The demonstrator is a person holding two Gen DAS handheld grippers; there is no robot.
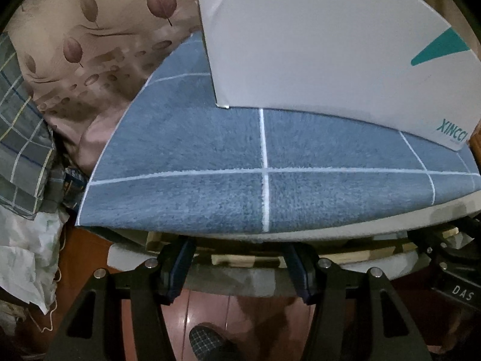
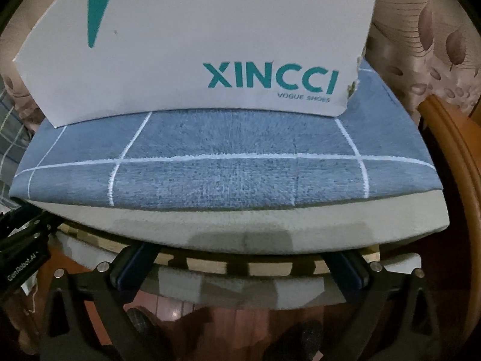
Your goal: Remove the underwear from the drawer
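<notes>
Counted: one white XINCCI shoebox (image 2: 195, 45) at twelve o'clock, one blue grid-lined cushion (image 2: 225, 162) at centre, one leaf-print cloth (image 1: 90, 45) at ten o'clock. Also one plaid fabric (image 1: 21, 138) at nine o'clock, one crumpled white sheet (image 1: 27, 255) at eight o'clock. Two grippers seen, left (image 1: 240, 267) and right (image 2: 240, 270), each at six o'clock with jaws apart.

Left tongs (image 1: 242, 266): black frame with triangular cut-outs, silver round screws at the joints, dark blue pads on the inner faces of both fingers (image 1: 180, 267). Right tongs (image 2: 240, 267): same black build, silver screws, blue pads on fingers (image 2: 132, 266). White lettering "DAS" on the black body at lower right of the left view; "GenRobot.AI" at lower left of the right view. Checked dark slipper (image 1: 207, 341) at bottom centre of the left view.
</notes>
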